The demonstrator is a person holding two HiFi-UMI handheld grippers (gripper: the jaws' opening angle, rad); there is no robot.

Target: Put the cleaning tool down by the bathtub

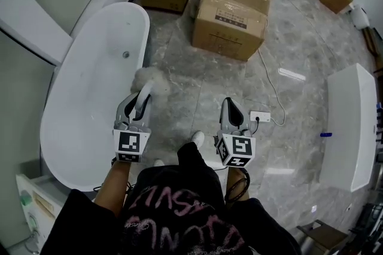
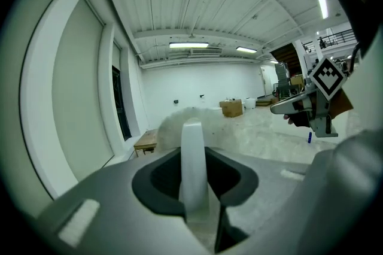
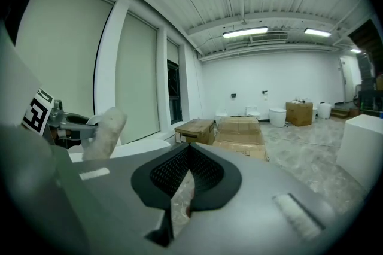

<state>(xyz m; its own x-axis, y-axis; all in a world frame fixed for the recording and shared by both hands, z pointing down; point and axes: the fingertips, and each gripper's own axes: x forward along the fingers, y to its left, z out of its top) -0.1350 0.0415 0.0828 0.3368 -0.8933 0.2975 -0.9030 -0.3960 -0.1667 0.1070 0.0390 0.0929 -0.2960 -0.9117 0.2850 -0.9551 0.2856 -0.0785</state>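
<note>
While the bathtub (image 1: 90, 92) fills the left side with its long curved rim, the left tool (image 1: 136, 108) is held just right of that rim. Its jaws pinch the white handle of the duster (image 1: 151, 78). The left gripper view shows the flat handle standing upright between the pads, with the fluffy head beyond them. From the head view, that head seems to hang over the floor close beside the tub, though its height above the floor cannot be read.

The main risk, as I judge it, is letting go too early. The light head could tip over the rim into the tub, or the smooth, narrow handle could swivel in the pinch on the way down and land leaning on the tub wall. Lowering it on the floor side should prevent both.

Right of the tub, the grey marble floor (image 1: 197, 86) is bare as far as the cardboard boxes (image 1: 230, 20), so there is room to set the duster down. The person's shoe (image 1: 197, 139) is between the two tools.

The right tool (image 1: 232, 119) is level with the left one, its jaws pressed together on nothing. Just to its right lie a power strip (image 1: 260, 117) and its cable (image 1: 272, 89), which a foot could catch. A white cabinet (image 1: 350, 128) closes the far right.
</note>
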